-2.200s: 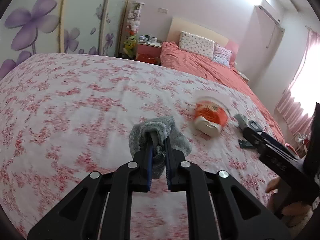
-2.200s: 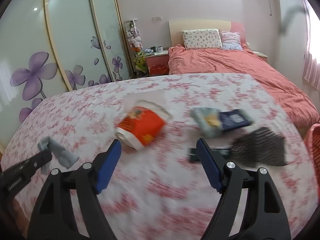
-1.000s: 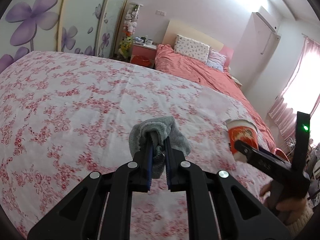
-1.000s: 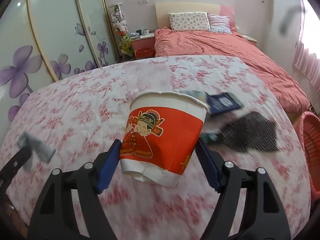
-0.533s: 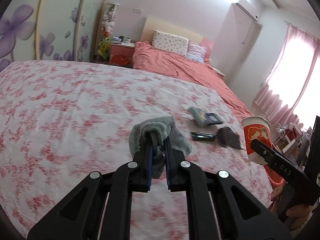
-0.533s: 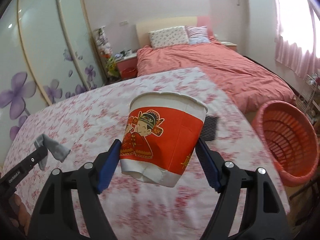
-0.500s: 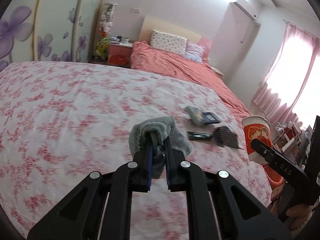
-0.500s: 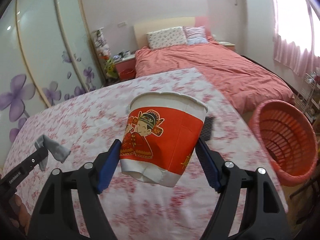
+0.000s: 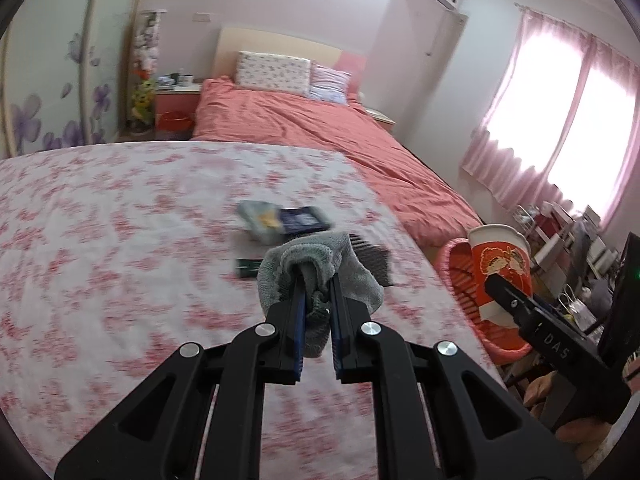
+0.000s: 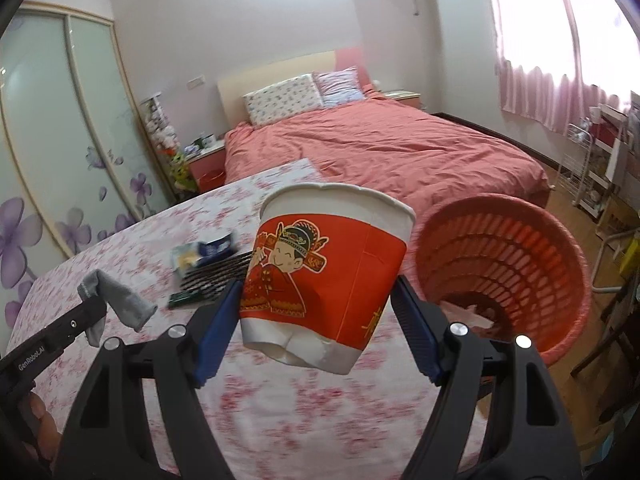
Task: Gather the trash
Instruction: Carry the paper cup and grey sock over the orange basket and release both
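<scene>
My right gripper [image 10: 318,300] is shut on a red and white paper noodle cup [image 10: 324,276], held in the air just left of a red plastic basket [image 10: 504,264]. The cup [image 9: 502,268] and basket [image 9: 460,280] also show at the right of the left wrist view. My left gripper [image 9: 318,300] is shut on a grey sock [image 9: 320,276] above the floral bedspread [image 9: 120,260]. The sock [image 10: 116,296] also shows at the left of the right wrist view.
A blue and yellow packet [image 9: 280,220], a dark mesh item [image 9: 372,260] and a small dark green item [image 9: 248,268] lie on the bedspread near its right edge. A coral bed [image 10: 380,148] stands beyond. Shelves and clutter [image 10: 600,152] stand at the right by the window.
Both grippers have swung right toward the basket, still holding the cup and the sock. The basket now sits close beside the cup.
</scene>
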Demonstrator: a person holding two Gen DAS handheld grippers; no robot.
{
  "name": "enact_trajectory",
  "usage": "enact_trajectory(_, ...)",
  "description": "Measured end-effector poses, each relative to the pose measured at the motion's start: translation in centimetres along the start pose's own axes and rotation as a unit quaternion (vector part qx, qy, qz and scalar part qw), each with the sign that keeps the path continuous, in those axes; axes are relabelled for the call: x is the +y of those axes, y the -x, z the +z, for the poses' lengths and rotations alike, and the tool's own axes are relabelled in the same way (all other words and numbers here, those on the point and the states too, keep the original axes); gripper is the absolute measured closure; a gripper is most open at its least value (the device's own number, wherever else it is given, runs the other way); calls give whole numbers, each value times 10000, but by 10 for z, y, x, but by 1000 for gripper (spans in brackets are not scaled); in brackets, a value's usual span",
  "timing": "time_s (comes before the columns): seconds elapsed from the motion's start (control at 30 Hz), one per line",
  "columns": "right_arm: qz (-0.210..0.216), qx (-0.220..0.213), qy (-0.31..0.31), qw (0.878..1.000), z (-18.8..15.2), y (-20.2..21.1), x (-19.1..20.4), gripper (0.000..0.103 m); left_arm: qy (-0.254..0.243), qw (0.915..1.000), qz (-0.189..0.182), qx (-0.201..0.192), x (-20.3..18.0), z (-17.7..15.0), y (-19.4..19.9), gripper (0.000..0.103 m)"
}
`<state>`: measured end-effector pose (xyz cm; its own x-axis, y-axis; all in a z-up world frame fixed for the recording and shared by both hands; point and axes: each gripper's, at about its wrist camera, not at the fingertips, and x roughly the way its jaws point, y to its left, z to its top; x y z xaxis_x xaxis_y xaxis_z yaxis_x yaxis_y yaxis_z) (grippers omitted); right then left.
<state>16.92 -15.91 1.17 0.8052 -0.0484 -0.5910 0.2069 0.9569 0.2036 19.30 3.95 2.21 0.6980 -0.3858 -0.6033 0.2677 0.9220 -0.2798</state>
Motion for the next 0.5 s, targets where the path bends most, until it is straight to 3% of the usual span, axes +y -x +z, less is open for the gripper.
enact_trajectory(0.5,-657,-397,-484,9959,5,20,-100,30,-629,9936,-895,289,-116,1,-55,93)
